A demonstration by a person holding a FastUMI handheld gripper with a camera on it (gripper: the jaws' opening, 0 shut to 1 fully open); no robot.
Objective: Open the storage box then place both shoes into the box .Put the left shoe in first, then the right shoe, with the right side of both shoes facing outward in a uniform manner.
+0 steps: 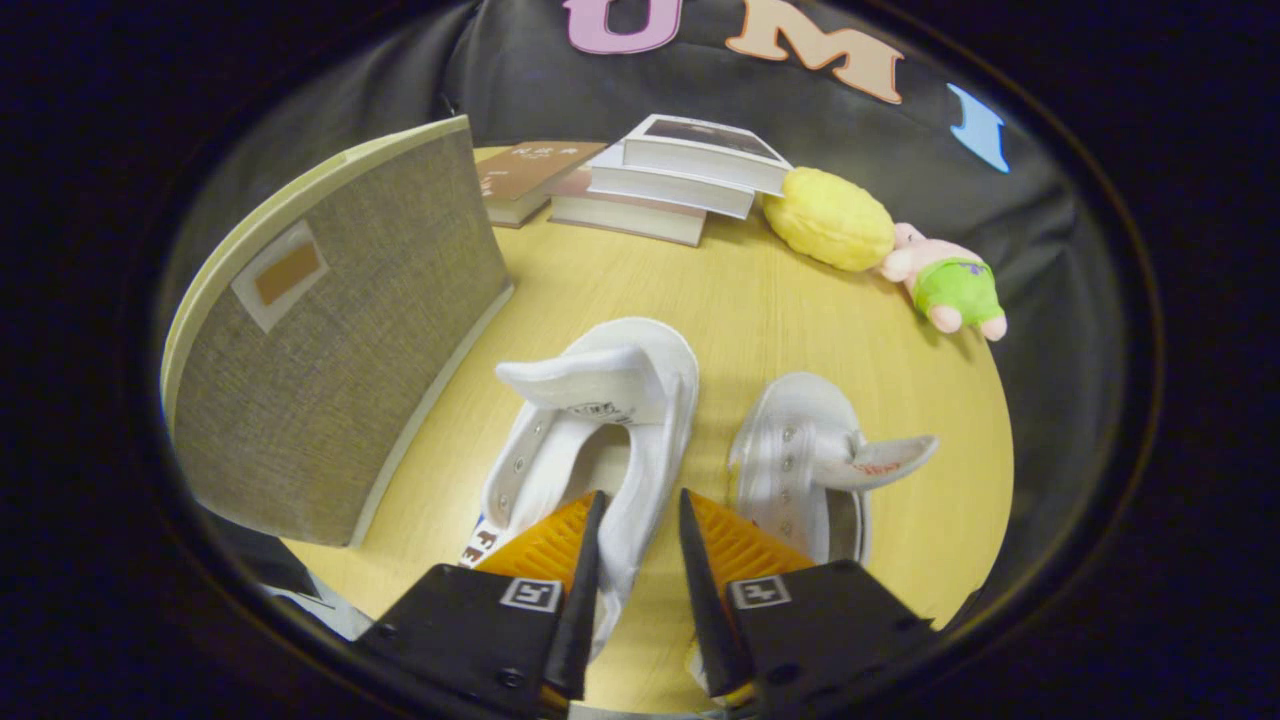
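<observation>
The claw (pixel 640 520) straddles the left shoe's (pixel 590 420) side wall; whether both fingers press it is unclear. Its heel is hidden.

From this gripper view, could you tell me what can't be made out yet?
- Box: its fabric front hides the inside.
- Near shoe: the heel is covered by the gripper fingers; whether they pinch its wall is unclear.
- Other shoe: one finger covers its heel.
- Book cover text: too small.

No text reading clearly: brown book (pixel 525 172) cover print, shoe tongue (pixel 600 385) stamp, red marking on other tongue (pixel 880 462) all showing too blurred.
</observation>
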